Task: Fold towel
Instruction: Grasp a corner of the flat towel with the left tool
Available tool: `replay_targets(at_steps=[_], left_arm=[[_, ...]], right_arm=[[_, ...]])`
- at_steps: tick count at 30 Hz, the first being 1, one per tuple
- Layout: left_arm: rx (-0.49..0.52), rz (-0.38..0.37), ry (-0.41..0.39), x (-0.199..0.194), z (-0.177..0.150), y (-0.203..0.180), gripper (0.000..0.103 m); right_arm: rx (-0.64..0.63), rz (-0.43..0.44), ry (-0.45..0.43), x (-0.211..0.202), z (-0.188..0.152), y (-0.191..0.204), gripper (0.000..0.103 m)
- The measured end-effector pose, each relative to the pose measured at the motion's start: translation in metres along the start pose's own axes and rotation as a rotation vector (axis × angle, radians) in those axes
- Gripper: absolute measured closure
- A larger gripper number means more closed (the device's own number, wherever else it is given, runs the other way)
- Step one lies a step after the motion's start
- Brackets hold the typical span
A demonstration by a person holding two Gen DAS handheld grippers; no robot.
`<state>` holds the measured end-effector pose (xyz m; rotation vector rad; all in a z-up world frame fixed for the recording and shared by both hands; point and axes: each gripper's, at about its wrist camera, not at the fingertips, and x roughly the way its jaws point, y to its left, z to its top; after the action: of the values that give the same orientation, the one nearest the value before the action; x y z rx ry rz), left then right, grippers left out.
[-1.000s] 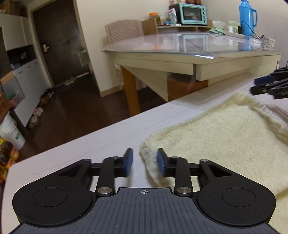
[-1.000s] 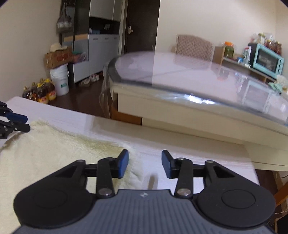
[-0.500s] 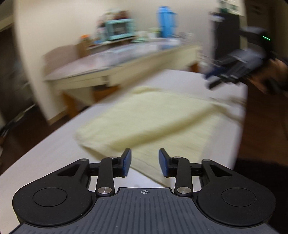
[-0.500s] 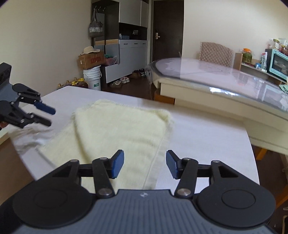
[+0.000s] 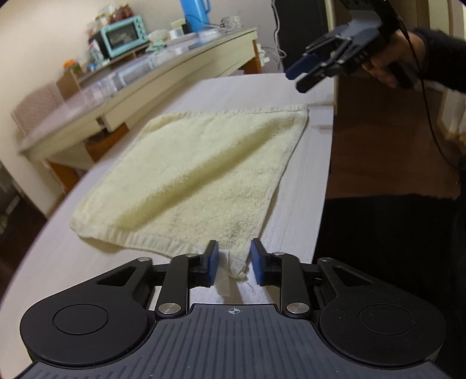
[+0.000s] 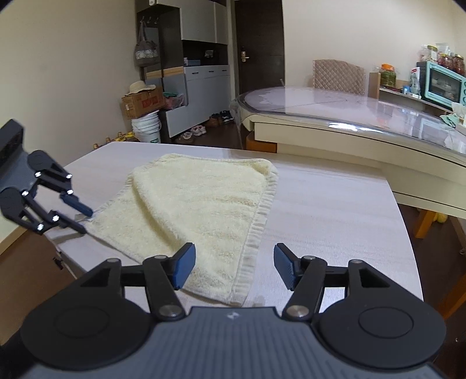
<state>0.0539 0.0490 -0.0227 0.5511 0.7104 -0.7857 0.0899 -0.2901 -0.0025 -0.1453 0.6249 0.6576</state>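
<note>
A pale yellow towel (image 5: 198,172) lies folded on the white table (image 5: 303,180); it also shows in the right wrist view (image 6: 204,210). My left gripper (image 5: 232,266) is open, its jaws on either side of the towel's near corner by the table's front edge. It also shows at the left of the right wrist view (image 6: 80,217). My right gripper (image 6: 233,268) is open above the towel's other front corner, not touching it. In the left wrist view it (image 5: 303,77) hovers above the far corner.
A glass-topped dining table (image 6: 349,122) stands behind, with a teal toaster oven (image 5: 122,39) and a blue thermos (image 5: 195,11). A person's arm (image 5: 419,55) is at the right. A bucket and a box (image 6: 144,116) stand by a cabinet. The table's front edge (image 5: 323,180) drops to dark floor.
Both grippers have swung from the towel's far side round to the table's near edge. The left gripper now sits at the towel's near corner. The right gripper's jaws have opened wider.
</note>
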Motion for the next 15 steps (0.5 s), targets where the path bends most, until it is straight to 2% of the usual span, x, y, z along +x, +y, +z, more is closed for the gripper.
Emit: replay_targets(at_steps=[4,8,9,12,15], left_arm=[[0.001,-0.028,0.031,-0.014,-0.005,-0.008,0.096],[-0.066,-0.036,0.022,-0.027,-0.019,-0.009,0.096],[-0.094,-0.034,0.013,-0.028,-0.022,-0.006,0.096],[-0.153,-0.031,-0.009,-0.028,-0.026,-0.001,0.096],[-0.160,-0.024,-0.016,-0.028,-0.025,0.001,0.096]], right_arm=[[-0.061,0.067,0.021,-0.002,-0.006,0.005,0.041],[-0.148,0.109,0.049,0.001,-0.013,0.016,0.043],[-0.162,0.114,0.050,0.003,-0.014,0.018,0.046],[-0.225,0.114,0.044,0.008,-0.018,0.024,0.047],[-0.316,0.070,0.073,0.017,-0.022,0.032,0.050]])
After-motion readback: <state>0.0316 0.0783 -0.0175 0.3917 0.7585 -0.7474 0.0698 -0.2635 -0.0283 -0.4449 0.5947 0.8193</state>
